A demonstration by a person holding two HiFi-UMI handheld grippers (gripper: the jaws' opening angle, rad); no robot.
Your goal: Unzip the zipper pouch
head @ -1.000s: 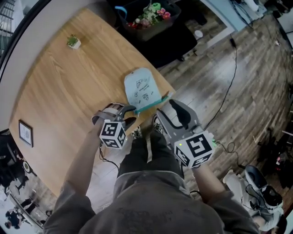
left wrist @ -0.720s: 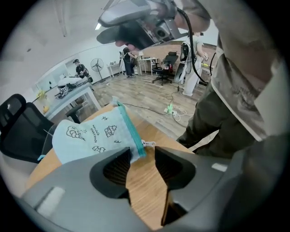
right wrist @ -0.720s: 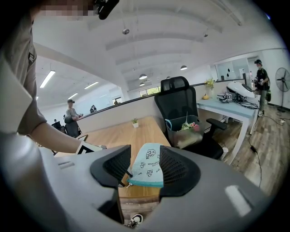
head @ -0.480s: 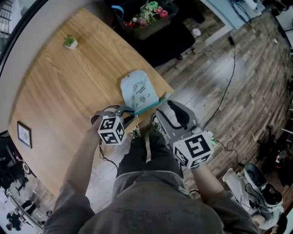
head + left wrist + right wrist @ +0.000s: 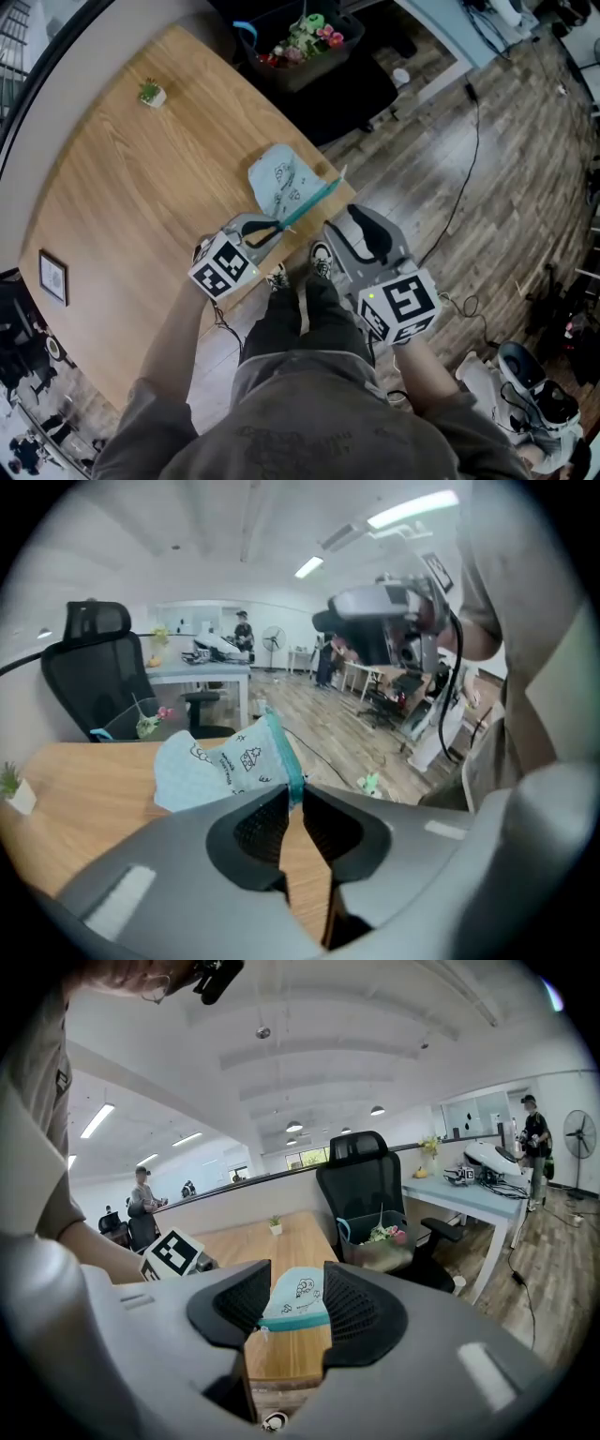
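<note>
Noting the big picture first: the wooden table [image 5: 122, 187] carries the work at its near corner, where wood gives way to floor. Since a second ago the zipper pouch [image 5: 279, 176] has tipped up along its teal zipper edge [image 5: 309, 202]; the near side is raised and the far side rests on the wood. Your left gripper [image 5: 293, 803] has just been closing, and its jaws now pinch one end of that teal edge. I cannot tell whether they hold the slider or only the tape. Your right gripper [image 5: 286, 1312] stands spread and empty, with the pouch in line beyond it and apart. My reading: one end is anchored and no unzipping has begun. For room, you have bare wood to your left and open floor to your right. The chair with the flower basket [image 5: 300, 42] sits beyond the far edge, and the small potted plant [image 5: 150, 91] is well apart.
</note>
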